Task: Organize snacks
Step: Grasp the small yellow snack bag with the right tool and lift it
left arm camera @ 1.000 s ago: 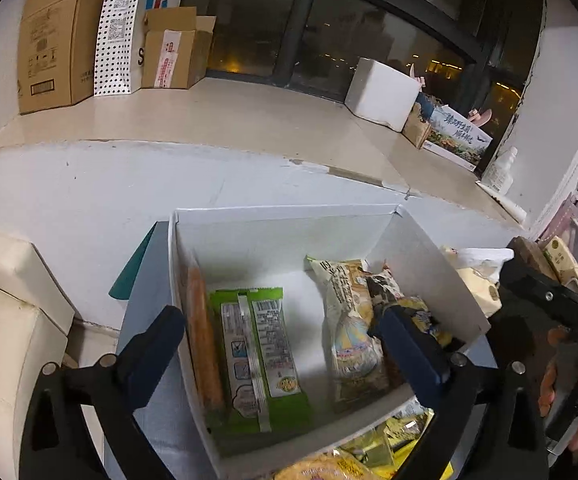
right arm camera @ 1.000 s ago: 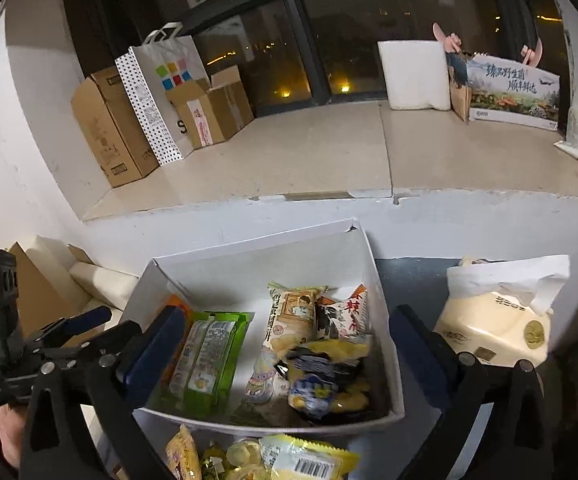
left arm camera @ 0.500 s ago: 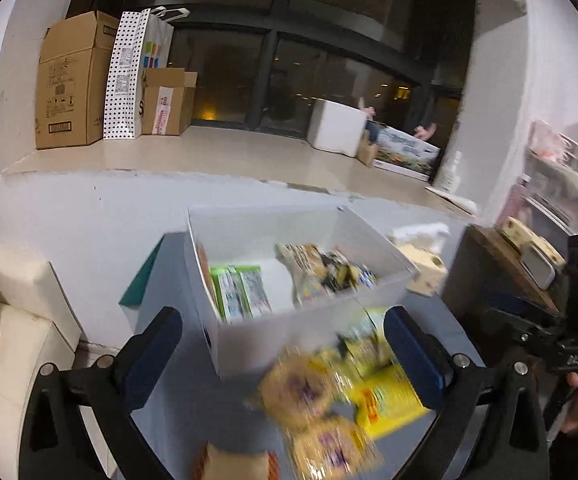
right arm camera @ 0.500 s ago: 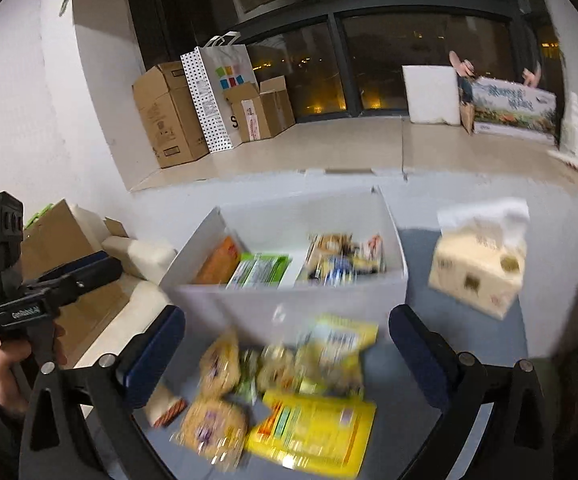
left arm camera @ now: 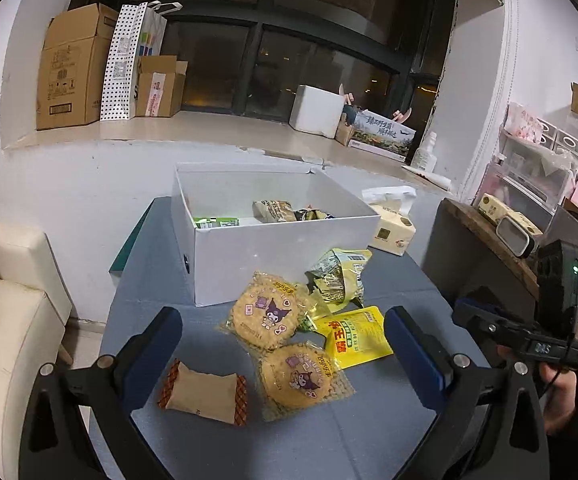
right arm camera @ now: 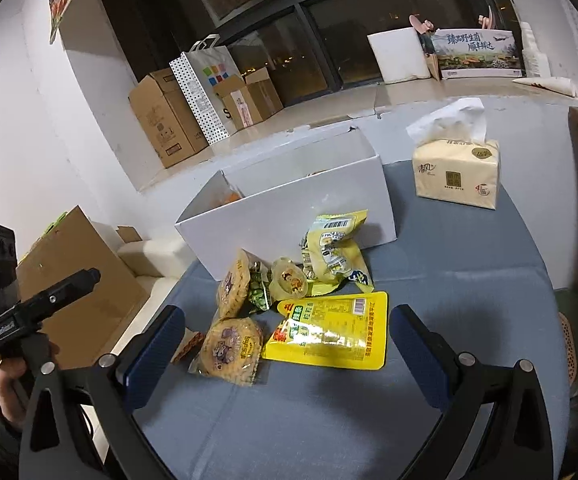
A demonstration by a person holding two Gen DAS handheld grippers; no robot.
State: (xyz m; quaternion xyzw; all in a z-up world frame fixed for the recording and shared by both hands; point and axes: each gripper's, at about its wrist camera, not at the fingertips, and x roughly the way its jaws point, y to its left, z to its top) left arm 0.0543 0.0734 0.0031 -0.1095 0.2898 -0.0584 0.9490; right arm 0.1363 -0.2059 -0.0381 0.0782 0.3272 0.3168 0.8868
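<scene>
A white box [left arm camera: 281, 248] [right arm camera: 289, 212] stands on the blue table and holds several snack packs. In front of it lie loose snacks: two round cookie packs [left arm camera: 265, 314] [left arm camera: 297, 376] [right arm camera: 231, 346], a yellow pouch [left arm camera: 353, 336] [right arm camera: 329, 334], a pale crumpled bag [left arm camera: 339, 276] [right arm camera: 333, 252] and a brown wrapped cake [left arm camera: 203, 392]. My left gripper [left arm camera: 285, 360] is open and empty, hovering above the cookie packs. My right gripper [right arm camera: 285, 356] is open and empty, above the yellow pouch.
A tissue pack [left arm camera: 393, 230] [right arm camera: 457, 172] sits to the right of the box. A cream sofa [left arm camera: 5, 320] is at the left. A dark side table [left arm camera: 489, 248] stands at the right. Cardboard boxes [left arm camera: 73, 68] line the window ledge.
Both grippers have pulled back and up from over the box. The loose snacks in front of the box have come into view.
</scene>
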